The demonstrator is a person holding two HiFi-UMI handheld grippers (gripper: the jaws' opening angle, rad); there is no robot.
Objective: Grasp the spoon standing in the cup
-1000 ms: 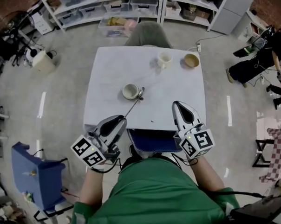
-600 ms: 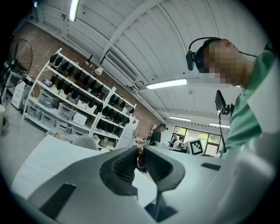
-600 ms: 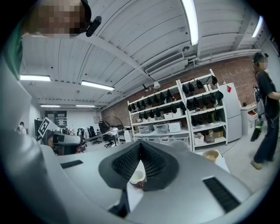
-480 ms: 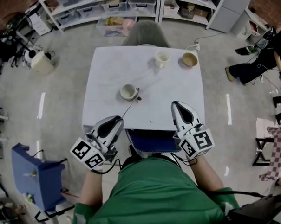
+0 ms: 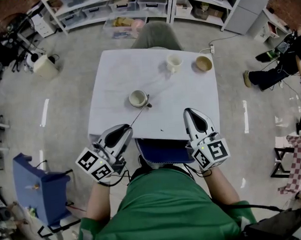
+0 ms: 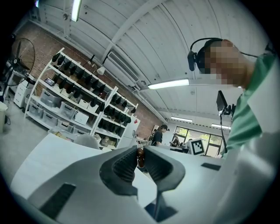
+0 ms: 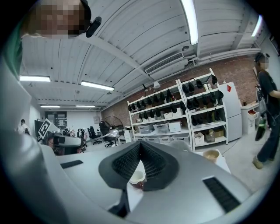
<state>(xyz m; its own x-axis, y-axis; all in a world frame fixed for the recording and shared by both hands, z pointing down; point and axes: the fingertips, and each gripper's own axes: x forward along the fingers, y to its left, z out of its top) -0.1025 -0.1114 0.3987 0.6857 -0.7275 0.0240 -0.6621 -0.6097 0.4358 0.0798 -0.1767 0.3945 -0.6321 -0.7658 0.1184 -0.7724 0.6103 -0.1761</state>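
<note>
Left claw [image 5: 127, 127] is clenched on the spoon's [image 5: 140, 113] handle end, over the counter's [image 5: 113, 74] near edge. Right claw [image 5: 189, 111] is closed and empty. The spoon slants away and rightward, its head just beside the cup [image 5: 138, 98]. Since a second ago, the head has drawn slightly nearer.

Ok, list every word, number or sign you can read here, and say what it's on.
No text can be read.
Left gripper cube: black-and-white square markers, no letters.
Right gripper cube: the same.
Shelf bins: any labels are too small to read.
</note>
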